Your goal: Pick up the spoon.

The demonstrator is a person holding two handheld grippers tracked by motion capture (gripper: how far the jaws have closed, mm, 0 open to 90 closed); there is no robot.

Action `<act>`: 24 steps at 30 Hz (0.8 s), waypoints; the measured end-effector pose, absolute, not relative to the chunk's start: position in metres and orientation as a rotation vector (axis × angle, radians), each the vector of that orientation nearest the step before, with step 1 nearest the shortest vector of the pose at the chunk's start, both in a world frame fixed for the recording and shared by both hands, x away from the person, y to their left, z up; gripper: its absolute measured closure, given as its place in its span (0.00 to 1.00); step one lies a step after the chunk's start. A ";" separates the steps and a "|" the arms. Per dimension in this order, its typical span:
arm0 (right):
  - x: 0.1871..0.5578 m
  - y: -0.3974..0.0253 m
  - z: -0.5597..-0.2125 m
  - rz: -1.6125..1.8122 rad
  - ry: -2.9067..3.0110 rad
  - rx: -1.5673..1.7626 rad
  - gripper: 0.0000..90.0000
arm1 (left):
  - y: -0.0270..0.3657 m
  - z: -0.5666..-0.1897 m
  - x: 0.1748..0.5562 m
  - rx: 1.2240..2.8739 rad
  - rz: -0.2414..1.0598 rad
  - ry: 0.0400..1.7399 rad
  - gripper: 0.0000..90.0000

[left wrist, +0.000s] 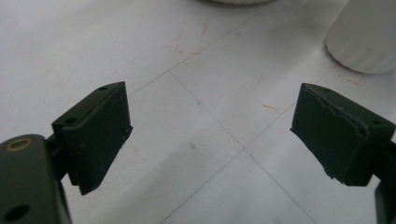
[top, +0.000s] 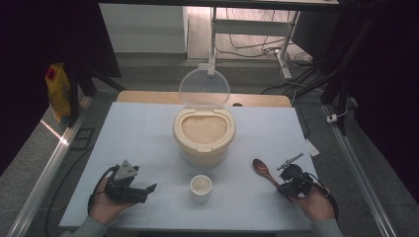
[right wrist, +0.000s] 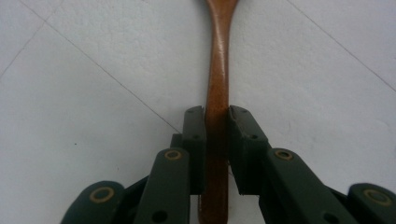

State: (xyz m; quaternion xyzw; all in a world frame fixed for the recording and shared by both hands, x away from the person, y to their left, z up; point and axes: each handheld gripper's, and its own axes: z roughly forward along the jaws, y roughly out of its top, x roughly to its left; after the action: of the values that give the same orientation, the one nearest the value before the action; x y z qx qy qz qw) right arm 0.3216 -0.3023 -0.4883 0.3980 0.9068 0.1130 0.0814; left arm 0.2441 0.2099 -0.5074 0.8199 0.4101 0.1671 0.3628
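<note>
White tabletop (top: 148,143) carried a cream rice container (top: 203,136) with its clear lid (top: 204,89) raised, and a small white cup (top: 201,188) stood just in front of it. At the table's near left the left gripper (top: 146,190) held its jaws spread wide over bare table, while at the near right the right gripper (right wrist: 216,116) pinched the handle of a brown wooden spoon (top: 264,171) lying on the table right of the cup.

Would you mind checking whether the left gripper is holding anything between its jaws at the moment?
No, the left gripper has its jaws spread wide apart, with just the bare white table visible between them.
</note>
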 end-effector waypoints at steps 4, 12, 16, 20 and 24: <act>0.321 -0.302 -0.488 0.341 2.715 1.170 0.87 | 0.211 -0.508 0.244 2.111 0.431 1.060 0.13; 0.319 -0.307 -0.481 0.410 2.709 1.153 0.87 | 0.212 -0.508 0.244 2.110 0.433 1.061 0.13; 0.317 -0.307 -0.475 0.441 2.703 1.133 0.87 | 0.212 -0.508 0.244 2.111 0.432 1.062 0.13; 0.315 -0.306 -0.467 0.503 2.693 1.105 0.87 | 0.212 -0.508 0.244 2.112 0.434 1.062 0.13; 0.313 -0.306 -0.461 0.546 2.686 1.091 0.87 | 0.212 -0.508 0.244 2.110 0.435 1.062 0.13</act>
State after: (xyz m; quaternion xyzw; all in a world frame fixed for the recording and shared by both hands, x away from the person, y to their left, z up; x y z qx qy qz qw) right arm 0.3127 -0.3057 -0.4610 0.3681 0.9063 0.1841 0.0956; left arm 0.2443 0.2121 -0.5077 0.8192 0.4123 0.1686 0.3612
